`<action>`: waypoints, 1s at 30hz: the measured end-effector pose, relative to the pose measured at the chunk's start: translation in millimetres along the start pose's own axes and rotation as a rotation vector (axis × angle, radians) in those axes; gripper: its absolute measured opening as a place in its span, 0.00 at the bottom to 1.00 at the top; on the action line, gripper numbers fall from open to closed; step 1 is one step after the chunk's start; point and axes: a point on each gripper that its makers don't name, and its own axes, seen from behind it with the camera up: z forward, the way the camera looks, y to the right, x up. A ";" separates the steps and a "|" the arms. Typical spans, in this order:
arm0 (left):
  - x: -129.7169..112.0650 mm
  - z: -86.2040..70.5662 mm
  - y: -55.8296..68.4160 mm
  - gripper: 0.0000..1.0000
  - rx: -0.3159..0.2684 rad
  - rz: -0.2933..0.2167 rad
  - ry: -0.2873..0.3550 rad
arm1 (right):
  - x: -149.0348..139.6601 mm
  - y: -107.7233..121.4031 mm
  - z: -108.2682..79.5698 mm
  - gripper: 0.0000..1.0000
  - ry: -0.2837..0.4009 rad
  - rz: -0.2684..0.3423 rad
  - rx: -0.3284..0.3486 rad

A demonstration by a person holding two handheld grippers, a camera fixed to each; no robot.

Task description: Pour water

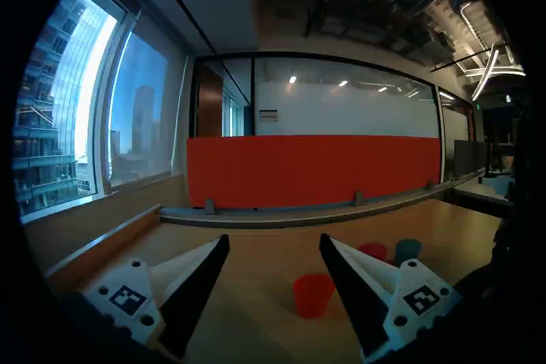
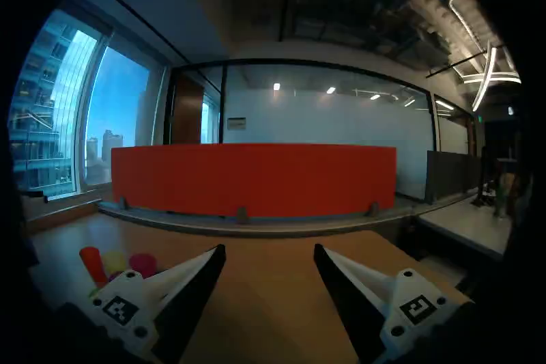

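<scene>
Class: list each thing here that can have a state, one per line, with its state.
Left gripper: open, empty.
Right gripper: open, empty.
Red cup: upright, untouched.
Blue cup: upright, contents hidden.
Yellow cup: upright.
Magenta cup: upright.

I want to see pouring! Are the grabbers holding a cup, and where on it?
Nothing held: the left gripper and right gripper are both open.
</scene>
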 end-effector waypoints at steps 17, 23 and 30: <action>81.7 19.3 11.7 0.98 -0.042 -0.011 0.029 | 55.1 0.9 9.4 1.00 -0.011 0.004 0.032; 84.6 22.4 16.3 0.98 -0.082 -0.031 0.006 | 58.3 -4.5 10.0 1.00 -0.021 -0.016 0.059; 85.8 23.1 38.6 0.98 -0.195 -0.044 -0.007 | 62.7 -29.4 6.8 1.00 -0.020 -0.029 0.193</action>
